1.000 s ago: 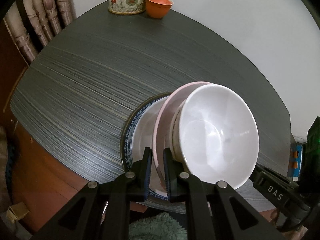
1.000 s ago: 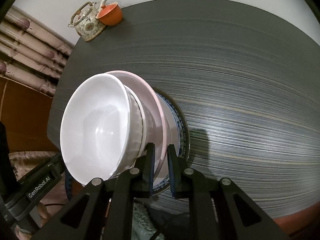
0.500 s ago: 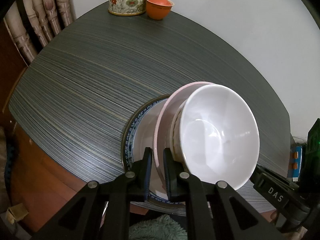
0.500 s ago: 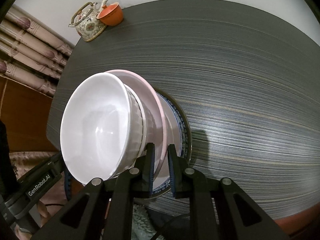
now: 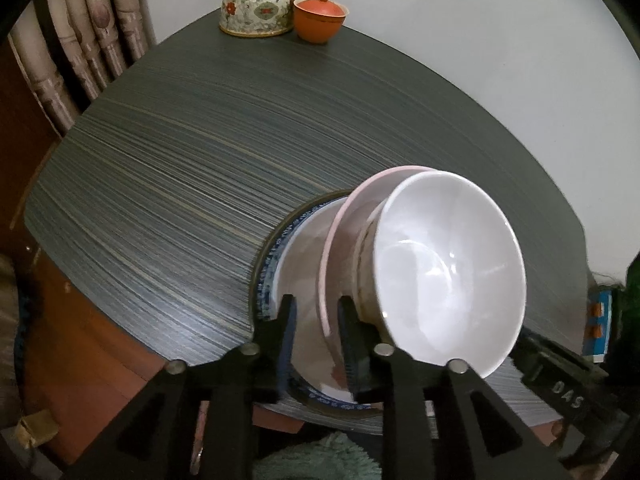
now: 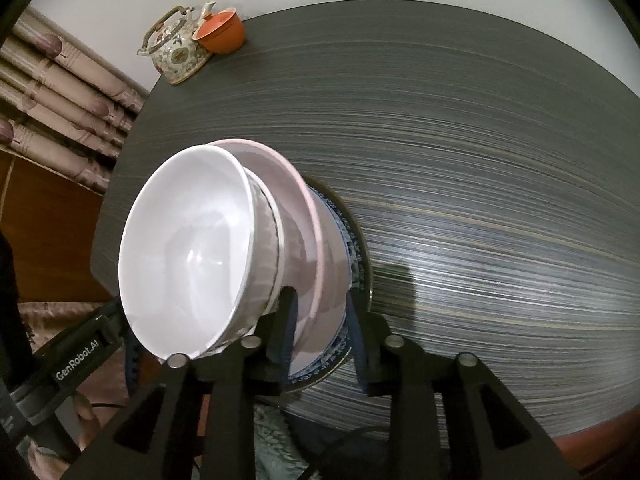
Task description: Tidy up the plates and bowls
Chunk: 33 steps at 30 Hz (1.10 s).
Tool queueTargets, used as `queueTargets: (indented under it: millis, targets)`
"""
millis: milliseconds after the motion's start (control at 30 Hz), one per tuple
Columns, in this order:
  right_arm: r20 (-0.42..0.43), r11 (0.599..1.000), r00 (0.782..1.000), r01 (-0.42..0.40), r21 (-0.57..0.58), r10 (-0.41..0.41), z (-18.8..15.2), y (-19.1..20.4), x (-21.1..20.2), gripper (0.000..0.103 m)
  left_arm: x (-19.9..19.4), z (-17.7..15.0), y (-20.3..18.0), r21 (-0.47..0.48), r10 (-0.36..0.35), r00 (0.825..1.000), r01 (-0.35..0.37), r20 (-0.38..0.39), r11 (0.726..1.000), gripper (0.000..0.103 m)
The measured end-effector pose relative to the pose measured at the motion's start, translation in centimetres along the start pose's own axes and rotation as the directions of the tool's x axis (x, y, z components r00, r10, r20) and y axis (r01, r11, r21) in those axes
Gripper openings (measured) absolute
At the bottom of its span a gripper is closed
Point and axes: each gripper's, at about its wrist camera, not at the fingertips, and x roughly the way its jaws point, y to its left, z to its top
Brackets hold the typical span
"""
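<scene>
**A:** What's the surface like?

**B:** A dark table [image 5: 192, 184] with fine pale streaks running along it like wood grain, matte, with rounded corners and a reddish-brown edge underneath. A plain white wall [image 5: 480, 40] stands behind it, and folded beige curtains [image 5: 80, 40] with a printed pattern hang at one side.

**A:** Anything at the far end?

**B:** A floral teapot [image 5: 258, 4] with a hoop handle, glazed and round-bellied, and touching it a small orange lidded cup [image 5: 320, 18], smooth clay-coloured.

**A:** And the dishes?

**B:** Stacked at the near edge of the table. At the bottom sits a blue-patterned plate [image 5: 272, 276] with a dark rim, flat on the table. On it rests a pink plate [image 5: 340, 232], shallow and glossy. On that is a ribbed bowl [image 6: 264, 264], and nested inside it a white bowl [image 5: 448, 264], deep, shiny, catching highlights.

**A:** The claws?

**B:** The left gripper [image 5: 316, 320] has its jaws opening, one finger either side of the pink plate's rim; there is a visible gap, so the pads no longer pinch it. The right gripper [image 6: 320, 316] is the same on the opposite side: jaws opening, the pink rim between them but not pressed.

**A:** Below the table?

**B:** A fuzzy green mat [image 5: 320, 460].
</scene>
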Motion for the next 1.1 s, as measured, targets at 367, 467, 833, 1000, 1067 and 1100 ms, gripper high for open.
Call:
queueTargets:
  millis: [367, 467, 833, 1000, 1067, 1100]
  targets:
    - [0.071, 1.000, 0.997, -0.008, 0.001, 0.007, -0.9, -1.1, -2.4, 0.061, -2.1, -1.3, 0.9, -0.017, 0.027, 0.999, -0.027, 0.033, 0.999, 0.051]
    - [0.095, 1.000, 0.995, 0.002, -0.018, -0.001, -1.4, -1.2, -3.2, 0.068, -2.7, -2.0, 0.7, -0.009, 0.033, 0.998, -0.032, 0.054, 0.999, 0.058]
    - [0.141, 0.995, 0.990, 0.022, -0.094, -0.008, -5.2, -0.8, -4.1, 0.086, -5.4, -4.6, -1.2, 0.050, 0.060, 0.989, -0.067, 0.132, 0.996, 0.064]
    - [0.153, 0.992, 0.988, 0.032, -0.124, -0.013, -6.3, -0.2, -3.8, 0.089, -5.9, -5.8, -2.3, 0.064, 0.079, 0.983, -0.091, 0.163, 0.994, 0.065]
    - [0.161, 0.991, 0.987, 0.033, -0.132, -0.011, -6.8, -0.2, -3.8, 0.090, -6.1, -6.1, -2.3, 0.065, 0.092, 0.980, -0.105, 0.177, 0.992, 0.065]
    - [0.168, 0.990, 0.986, 0.038, -0.139, -0.014, -7.1, -0.1, -3.8, 0.091, -6.2, -6.5, -2.4, 0.069, 0.095, 0.978, -0.109, 0.186, 0.992, 0.065]
